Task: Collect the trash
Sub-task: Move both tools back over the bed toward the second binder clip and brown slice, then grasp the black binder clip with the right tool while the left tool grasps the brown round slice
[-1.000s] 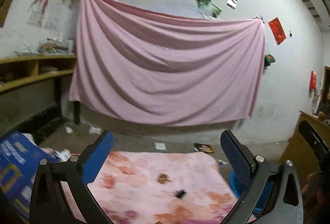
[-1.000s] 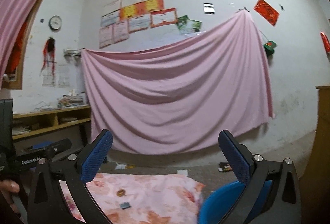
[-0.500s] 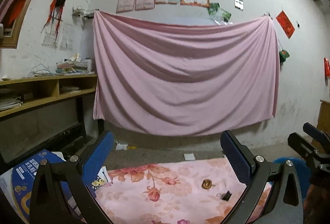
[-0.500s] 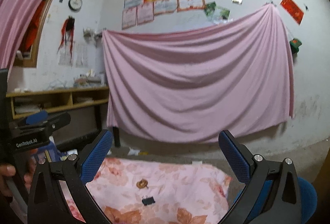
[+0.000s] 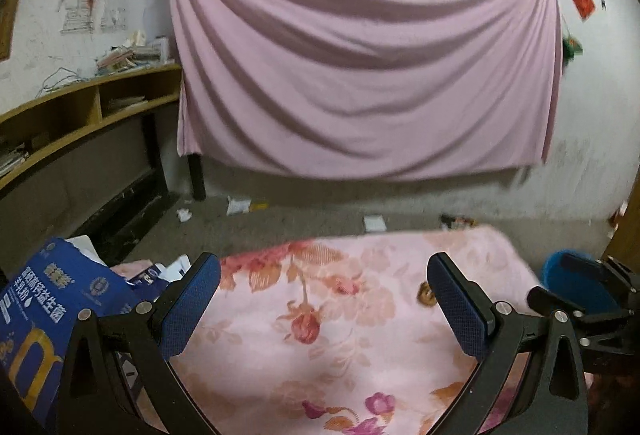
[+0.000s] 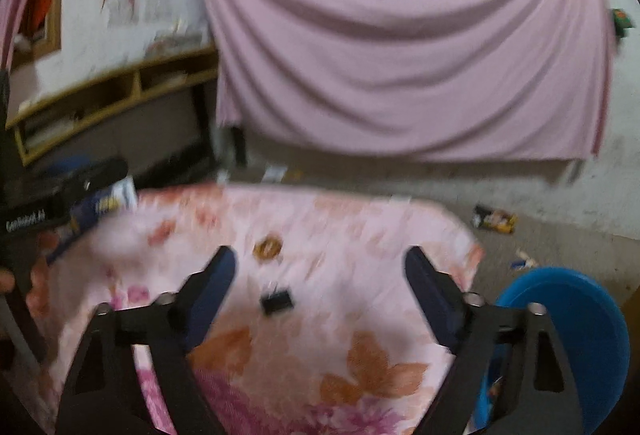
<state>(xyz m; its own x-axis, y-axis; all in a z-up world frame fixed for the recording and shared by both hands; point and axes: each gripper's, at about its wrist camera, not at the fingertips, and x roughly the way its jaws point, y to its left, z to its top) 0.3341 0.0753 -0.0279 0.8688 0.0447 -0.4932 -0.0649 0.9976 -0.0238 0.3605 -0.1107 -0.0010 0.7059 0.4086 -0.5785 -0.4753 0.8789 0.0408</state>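
Observation:
A floral pink cloth (image 6: 340,227) covers the table. On it lie a small round brownish scrap (image 6: 267,247) and a small black piece (image 6: 277,301). My right gripper (image 6: 320,271) hangs above the cloth, its jaws closing with nothing pressed between them; the black piece lies just ahead of the gap. My left gripper (image 5: 324,283) stands open over the cloth, empty. The brownish scrap (image 5: 425,294) shows beside its right finger. A blue bin (image 6: 568,331) stands off the table's right edge. The right gripper's body (image 5: 580,303) shows at the right in the left wrist view.
A blue printed bag (image 5: 44,307) lies at the table's left. Wooden shelves (image 5: 80,115) run along the left wall. A pink sheet (image 5: 360,75) hangs on the back wall. Paper scraps (image 5: 238,205) and a wrapper (image 6: 494,219) litter the floor beyond the table.
Both grippers have sunk and tipped downward, so the cloth and the two scraps now fill more of each view. The right gripper's jaws stand narrower than before.

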